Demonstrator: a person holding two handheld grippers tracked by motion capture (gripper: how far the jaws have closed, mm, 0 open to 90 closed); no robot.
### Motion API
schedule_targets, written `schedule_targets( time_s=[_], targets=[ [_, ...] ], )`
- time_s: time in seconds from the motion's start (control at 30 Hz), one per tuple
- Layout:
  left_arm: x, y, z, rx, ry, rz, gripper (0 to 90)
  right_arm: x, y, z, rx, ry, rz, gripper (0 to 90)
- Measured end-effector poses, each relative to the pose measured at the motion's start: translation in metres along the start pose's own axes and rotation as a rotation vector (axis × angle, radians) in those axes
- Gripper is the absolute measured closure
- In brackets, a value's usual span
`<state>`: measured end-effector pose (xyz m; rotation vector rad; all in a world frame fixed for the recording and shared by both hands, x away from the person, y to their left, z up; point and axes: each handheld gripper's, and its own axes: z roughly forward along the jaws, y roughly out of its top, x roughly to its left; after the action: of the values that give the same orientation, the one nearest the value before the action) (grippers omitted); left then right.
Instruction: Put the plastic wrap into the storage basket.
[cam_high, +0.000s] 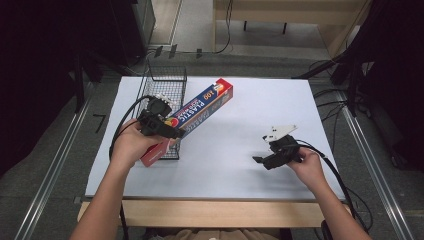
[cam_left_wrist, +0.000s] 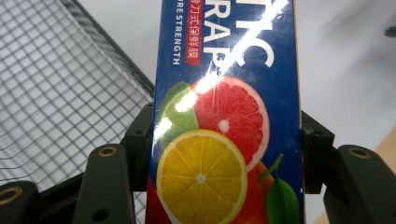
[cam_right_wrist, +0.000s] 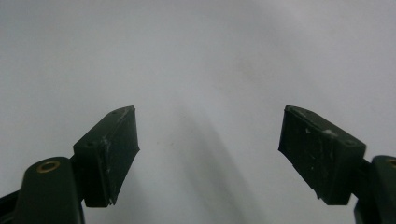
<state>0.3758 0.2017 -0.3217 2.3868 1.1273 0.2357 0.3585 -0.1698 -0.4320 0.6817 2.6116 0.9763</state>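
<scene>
Long plastic-wrap box (cam_high: 200, 109) lying diagonally at left-centre of white surface (cam_high: 240, 165), far end pointing right, near end resting over front edge of black wire basket (cam_high: 167, 85). Glossy card, deep blue face w/ white block lettering, red end panels, red strip w/ Chinese text; close up in left claw view: grapefruit half, orange slice, lime wedge, green leaves printed on box (cam_left_wrist: 224, 121), glare streaks across print. Left claw (cam_high: 165, 131) at near end of box, jaws pinching box sides, black pads flush against both long edges in left claw view. Basket mesh fine square grid, thin wire, seen left of box (cam_left_wrist: 56, 84). Right claw (cam_high: 262, 160) at right-near part of surface, well apart from box, jaws spread wide, nothing between; in right claw view (cam_right_wrist: 208, 154) matte black wedge pads, scuffed w/ pale flecks, brass rivets at arms, above plain white surface. Grey three-cornered plate on top of right claw. Black cables trailing from both.
</scene>
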Motion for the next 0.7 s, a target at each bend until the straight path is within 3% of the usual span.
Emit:
schedule_targets(
  time_s=[0.27,0.5,0.7],
  targets=[
    [0.017,0.018,-0.002,-0.010,0.056,-0.057,40.0,0.002,0.000,0.002,0.016,-0.009,-0.003,20.8],
    [0.031,0.025,-0.001,-0.030,0.056,-0.115,40.1,0.002,0.000,0.004,0.017,-0.003,-0.006,20.8],
    [0.043,0.032,0.000,-0.027,0.083,-0.156,40.1,0.002,-0.001,0.005,0.025,0.001,-0.006,20.8]
  ],
)
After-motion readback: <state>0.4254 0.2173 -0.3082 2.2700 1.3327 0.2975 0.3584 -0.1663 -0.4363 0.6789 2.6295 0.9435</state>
